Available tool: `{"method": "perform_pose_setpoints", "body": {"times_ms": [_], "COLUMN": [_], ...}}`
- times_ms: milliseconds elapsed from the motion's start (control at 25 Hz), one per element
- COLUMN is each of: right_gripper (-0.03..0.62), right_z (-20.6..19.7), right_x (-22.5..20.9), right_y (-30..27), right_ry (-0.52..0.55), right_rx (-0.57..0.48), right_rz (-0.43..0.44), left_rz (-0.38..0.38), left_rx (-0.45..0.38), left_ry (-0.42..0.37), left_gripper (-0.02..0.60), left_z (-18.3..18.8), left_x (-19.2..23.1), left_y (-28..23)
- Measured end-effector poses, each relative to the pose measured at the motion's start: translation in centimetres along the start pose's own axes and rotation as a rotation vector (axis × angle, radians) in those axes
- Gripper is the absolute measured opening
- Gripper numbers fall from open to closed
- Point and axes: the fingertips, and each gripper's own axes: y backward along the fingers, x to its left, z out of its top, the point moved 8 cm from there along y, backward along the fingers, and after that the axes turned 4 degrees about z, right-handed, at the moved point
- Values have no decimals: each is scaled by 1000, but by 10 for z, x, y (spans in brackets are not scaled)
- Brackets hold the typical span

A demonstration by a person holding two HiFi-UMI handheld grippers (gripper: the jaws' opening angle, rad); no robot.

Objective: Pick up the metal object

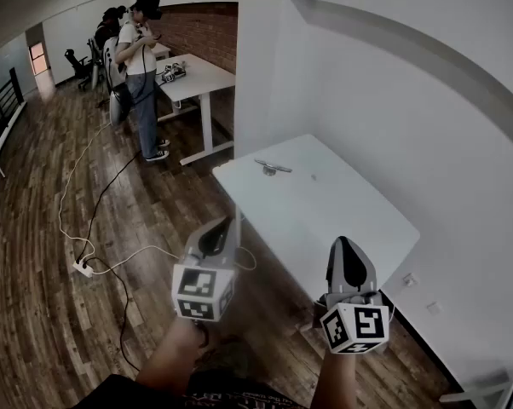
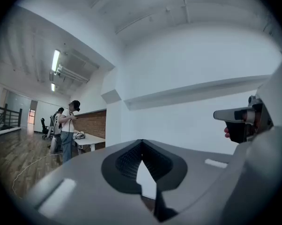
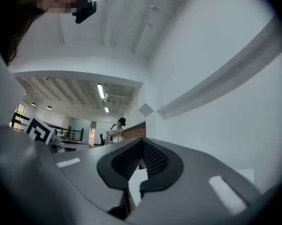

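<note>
The person is holding the grey plastic left gripper point(image 1: 225, 226) out in front, and its two dark ribbed jaws are pressing together at the tips with nothing between them. Beside it, the matching grey right gripper point(image 1: 343, 245) is pointing the same way, jaws likewise meeting at the tips and carrying nothing. Each one is showing its white cube with black square markers near the person's forearm.

Both grippers are hanging over the dark wooden plank floor point(image 1: 43, 331), on the near side of a white rectangular table point(image 1: 342, 203). From the head view the right gripper's tip is overlapping the table's near edge, while the left one is sitting just off the table's near left side.

The small grey metal object point(image 1: 271, 168) is lying flat on the tabletop close to the far left corner, well apart from both grippers and touched by neither. The rest of the tabletop around it is looking bare apart from a tiny speck.

The table is standing against a plain white wall point(image 1: 427, 100). On the floor to the left, a white power strip point(image 1: 83, 267) is lying with thin cables point(image 1: 95, 203) trailing away from it. Farther back, a person in a light top point(image 1: 141, 66) is standing beside a second white table point(image 1: 201, 79), in front of a red brick wall point(image 1: 205, 28).
</note>
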Motion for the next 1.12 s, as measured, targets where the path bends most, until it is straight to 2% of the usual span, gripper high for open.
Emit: {"method": "perform_pose_setpoints", "body": {"times_ms": [280, 760, 920, 1120], "right_gripper": [11, 11, 11, 11], "right_z": [-19, -44, -45, -48], "right_x": [-22, -96, -111, -126], "right_y": [-76, -238, -270, -291], "right_ry": [37, 72, 85, 80], "right_rx": [10, 3, -5, 11], "right_rz": [-4, -157, -200, -212], "left_rz": [-25, -172, -201, -197], "left_rx": [11, 80, 98, 150], "left_ry": [10, -55, -60, -84], "left_gripper": [0, 0, 0, 2], "left_z": [-19, -44, -53, -69], "left_x": [25, 80, 83, 78], "left_y": [-92, -300, -342, -377]}}
